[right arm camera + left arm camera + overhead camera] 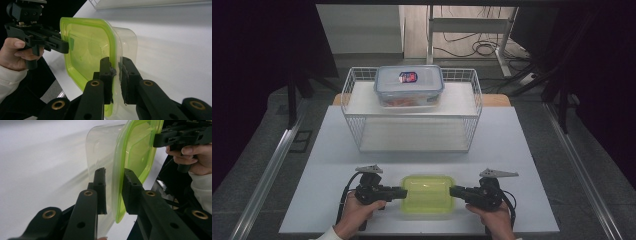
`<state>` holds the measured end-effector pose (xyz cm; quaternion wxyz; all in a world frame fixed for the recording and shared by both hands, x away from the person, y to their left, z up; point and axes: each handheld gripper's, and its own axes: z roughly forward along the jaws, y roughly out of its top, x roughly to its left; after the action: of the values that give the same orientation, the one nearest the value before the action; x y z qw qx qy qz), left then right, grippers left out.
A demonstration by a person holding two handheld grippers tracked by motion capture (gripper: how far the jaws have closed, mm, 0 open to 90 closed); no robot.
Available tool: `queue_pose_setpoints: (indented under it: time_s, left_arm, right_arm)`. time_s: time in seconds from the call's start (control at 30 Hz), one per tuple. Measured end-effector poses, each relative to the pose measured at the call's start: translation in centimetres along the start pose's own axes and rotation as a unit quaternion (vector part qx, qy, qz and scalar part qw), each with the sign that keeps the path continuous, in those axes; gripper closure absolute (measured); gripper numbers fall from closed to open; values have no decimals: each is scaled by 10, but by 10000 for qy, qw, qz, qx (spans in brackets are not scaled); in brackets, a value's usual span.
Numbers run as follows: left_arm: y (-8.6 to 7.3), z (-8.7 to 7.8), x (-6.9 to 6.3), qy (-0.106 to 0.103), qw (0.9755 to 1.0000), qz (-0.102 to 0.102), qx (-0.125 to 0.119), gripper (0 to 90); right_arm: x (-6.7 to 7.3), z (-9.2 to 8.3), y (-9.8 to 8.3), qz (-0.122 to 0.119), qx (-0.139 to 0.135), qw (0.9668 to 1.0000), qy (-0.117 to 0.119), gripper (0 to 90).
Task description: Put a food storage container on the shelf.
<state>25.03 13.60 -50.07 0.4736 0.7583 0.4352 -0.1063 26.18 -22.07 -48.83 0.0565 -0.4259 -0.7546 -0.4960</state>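
Two grippers, left gripper and right gripper, level over your white table, clamp opposite rims of the near green-lidded clear plastic box; dark room beyond.

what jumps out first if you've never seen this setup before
The green-lidded clear container at the near edge of the white table stands out, with the left gripper and right gripper clamped on its opposite ends. Behind it stands a white wire rack, and on the rack's upper shelf sits a blue-rimmed lidded container with something orange inside.
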Motion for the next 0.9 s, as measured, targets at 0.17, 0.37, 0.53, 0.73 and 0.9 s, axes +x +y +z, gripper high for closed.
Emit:
queue_pose_setpoints:
  time_s: [0.17,0.37,0.53,0.73,0.9]
  left_arm:
    - [3,-4,-4,32,9999,119,-49,754]
    - [6,-6,-6,69,9997,200,-83,755]
    - [10,-10,-7,94,9995,263,-116,756]
    - [20,-15,-10,130,9992,352,-154,755]
    - [34,-23,-13,159,9987,444,-214,755]
  right_arm:
    - [5,-3,4,-143,-79,9999,-30,802]
    - [8,-5,7,-251,-129,9996,-53,802]
    - [11,-5,12,-356,-167,9992,-76,802]
    - [12,-7,22,-441,-221,9988,-80,802]
    - [14,-9,34,-549,-310,9980,-74,802]
